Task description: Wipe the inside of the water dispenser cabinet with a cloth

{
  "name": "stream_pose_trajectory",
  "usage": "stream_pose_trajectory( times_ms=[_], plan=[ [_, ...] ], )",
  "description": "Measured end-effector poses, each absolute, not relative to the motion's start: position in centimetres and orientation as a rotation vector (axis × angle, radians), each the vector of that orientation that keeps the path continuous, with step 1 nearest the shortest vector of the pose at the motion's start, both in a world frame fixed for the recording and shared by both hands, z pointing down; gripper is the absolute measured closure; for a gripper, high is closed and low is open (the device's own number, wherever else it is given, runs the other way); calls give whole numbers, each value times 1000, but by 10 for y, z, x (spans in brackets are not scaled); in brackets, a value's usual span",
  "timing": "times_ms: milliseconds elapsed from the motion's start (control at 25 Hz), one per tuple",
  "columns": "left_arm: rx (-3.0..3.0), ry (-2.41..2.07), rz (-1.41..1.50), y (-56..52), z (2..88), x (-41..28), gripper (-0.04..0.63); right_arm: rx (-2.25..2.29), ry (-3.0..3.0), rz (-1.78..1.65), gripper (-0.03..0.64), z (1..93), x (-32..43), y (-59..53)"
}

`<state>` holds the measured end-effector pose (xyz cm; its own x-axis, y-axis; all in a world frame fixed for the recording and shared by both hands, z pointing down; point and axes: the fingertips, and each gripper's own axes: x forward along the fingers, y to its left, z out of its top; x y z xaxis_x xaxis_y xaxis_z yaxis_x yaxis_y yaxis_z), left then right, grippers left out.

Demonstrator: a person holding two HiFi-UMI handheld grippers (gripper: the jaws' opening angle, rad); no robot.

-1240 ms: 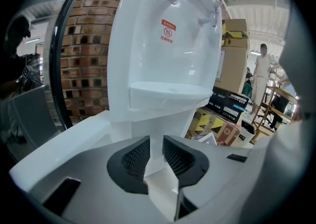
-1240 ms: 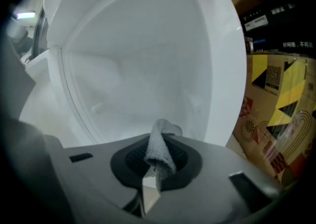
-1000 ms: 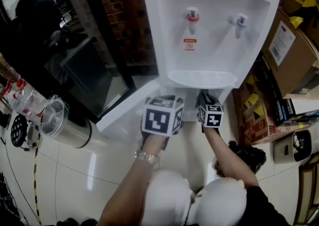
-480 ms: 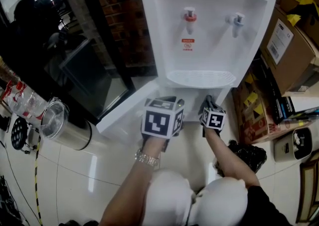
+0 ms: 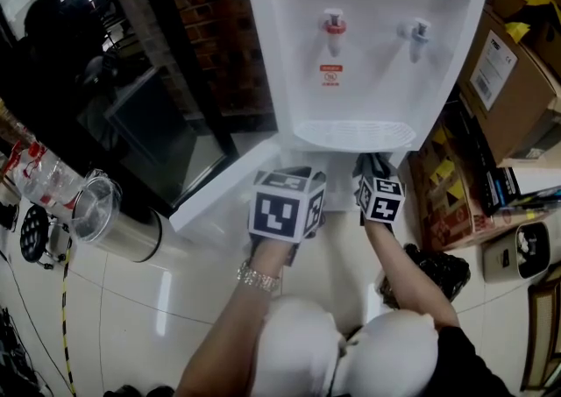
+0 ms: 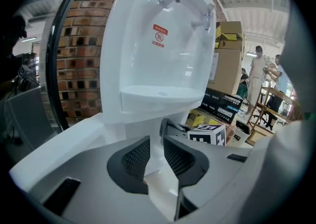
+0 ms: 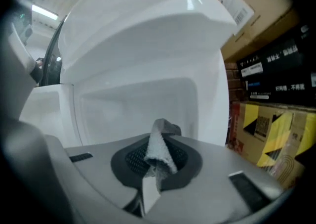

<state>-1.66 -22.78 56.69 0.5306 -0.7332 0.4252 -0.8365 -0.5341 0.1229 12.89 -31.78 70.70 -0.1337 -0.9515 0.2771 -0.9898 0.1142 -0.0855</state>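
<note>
Grey terry cloth [image 7: 159, 138], pinched in the right gripper [image 7: 156, 162], faces the white water dispenser's open cabinet [image 7: 133, 104]; left gripper [image 6: 157, 151] gapes empty; wiping apparently barely begun.

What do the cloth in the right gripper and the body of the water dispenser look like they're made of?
The cloth looks like grey terry or microfibre with a matte finish: its surface shows a fuzzy nap and it bends in a soft fold. The water dispenser is probably moulded plastic in glossy white: it has smooth rounded edges and soft light reflections.
</note>
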Motion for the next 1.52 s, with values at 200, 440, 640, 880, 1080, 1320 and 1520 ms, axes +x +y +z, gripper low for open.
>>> stream_pose_trajectory(
  times_ms=[200,440,640,880,1080,1320,1520],
  plan=[
    [2457,-1310,449,-227,566,-17,509,1979,-2168,380,601,714,139,-315],
    [2477,-1309,421,-221,555,-17,509,1904,-1997,619,601,786,154,-306],
    [2486,-1306,415,-221,553,-18,509,1880,-2034,624,601,790,141,-308],
    [2454,-1318,457,-227,566,-27,509,1683,-2288,662,601,788,75,-320],
    [2426,-1341,483,-233,577,-37,509,1431,-2421,695,601,801,14,-326],
    [2412,-1350,484,-236,579,-42,509,1450,-2262,703,601,831,27,-338],
    [2411,-1347,497,-238,583,-36,511,1705,-2049,601,601,821,93,-348]
  ],
)
